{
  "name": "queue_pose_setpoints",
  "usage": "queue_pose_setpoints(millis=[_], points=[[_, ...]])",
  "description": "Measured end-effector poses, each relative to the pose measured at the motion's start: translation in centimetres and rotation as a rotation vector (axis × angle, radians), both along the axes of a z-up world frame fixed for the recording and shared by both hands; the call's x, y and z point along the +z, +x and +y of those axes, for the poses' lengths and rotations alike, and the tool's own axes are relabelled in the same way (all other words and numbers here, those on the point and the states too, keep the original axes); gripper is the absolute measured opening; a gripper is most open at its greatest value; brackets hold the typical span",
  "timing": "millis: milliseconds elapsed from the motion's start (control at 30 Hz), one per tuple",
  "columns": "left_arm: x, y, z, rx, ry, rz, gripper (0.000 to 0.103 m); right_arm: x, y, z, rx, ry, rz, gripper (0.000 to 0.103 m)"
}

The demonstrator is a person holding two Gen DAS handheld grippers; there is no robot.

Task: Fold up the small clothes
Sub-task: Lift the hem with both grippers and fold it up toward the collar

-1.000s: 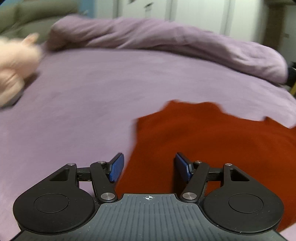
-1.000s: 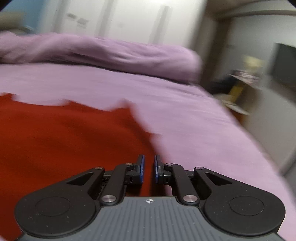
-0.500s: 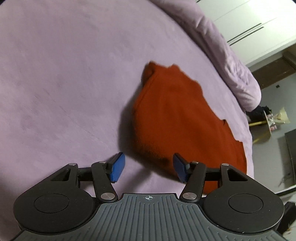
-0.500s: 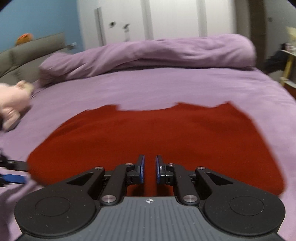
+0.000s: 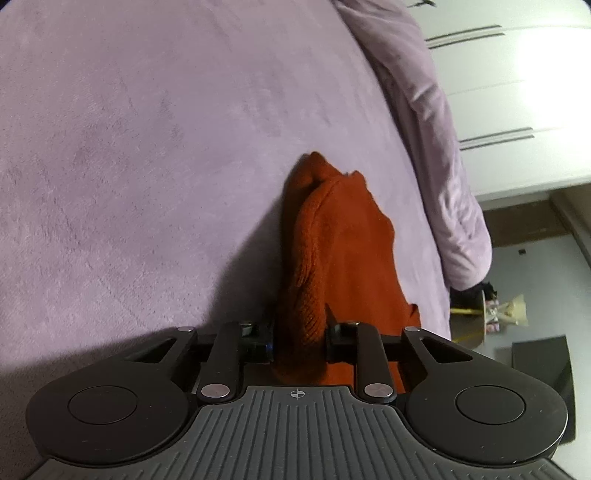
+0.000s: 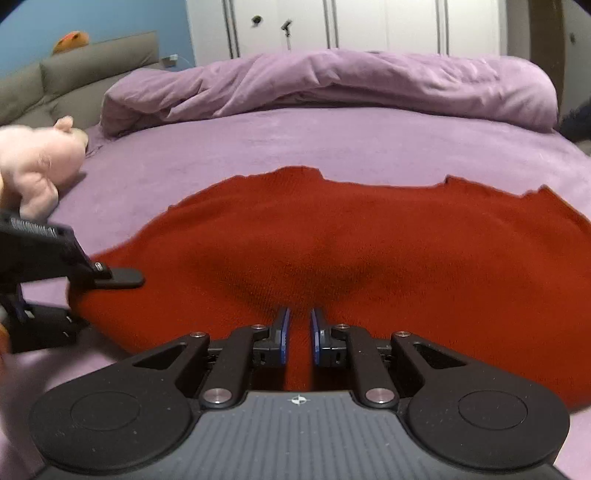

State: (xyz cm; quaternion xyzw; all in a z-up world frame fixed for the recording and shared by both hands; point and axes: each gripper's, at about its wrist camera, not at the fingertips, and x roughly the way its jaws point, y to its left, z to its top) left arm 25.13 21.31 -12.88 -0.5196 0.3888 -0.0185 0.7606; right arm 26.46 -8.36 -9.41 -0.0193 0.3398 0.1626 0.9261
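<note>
A rust-red knitted garment lies spread on the purple bed sheet. My right gripper is shut on its near edge, which puckers toward the pads. My left gripper is closed on the garment's left edge, and the knit bunches thick between its fingers. In the right wrist view the left gripper shows at the garment's left end. The garment stretches away from it in the left wrist view.
A rumpled purple duvet lies along the far side of the bed. A pink plush toy sits at the left. A grey headboard and white wardrobe doors stand behind. A side table with clutter is beyond the bed's edge.
My left gripper swung over to the garment's left edge and closed from wide open onto the fabric. My right gripper stayed shut on the near edge while its view turned toward the left.
</note>
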Motion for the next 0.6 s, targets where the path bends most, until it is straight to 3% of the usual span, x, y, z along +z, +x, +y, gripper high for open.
queue_pose_setpoints(millis=[33,133,200,267,367,433,600], points=[[0.3,-0.2,0.0,-0.008,0.019,-0.008,0.025,0.5,-0.1,0.3,0.008,-0.015,-0.006,0.011],[0.6,-0.1,-0.3,-0.004,0.042,-0.013,0.024,1.9,-0.8,0.0,-0.002,0.061,-0.072,0.011],[0.9,-0.2,-0.4,0.0,0.053,-0.013,0.024,1.8,-0.9,0.3,-0.018,0.043,-0.115,0.011],[1.4,-0.3,-0.6,-0.006,0.08,-0.015,0.023,-0.2,0.3,0.8,0.001,-0.006,0.017,0.013],[2.9,-0.3,-1.0,-0.026,0.143,-0.03,0.023,0.2,0.4,1.0,0.073,-0.047,0.009,0.012],[4.3,-0.2,-1.6,-0.05,0.196,-0.043,0.023,1.4,0.5,-0.4,0.069,0.032,0.038,0.012],[10.2,0.5,-5.9,-0.163,0.391,-0.149,0.022,3.2,-1.9,-6.3,-0.067,0.138,-0.038,0.012]])
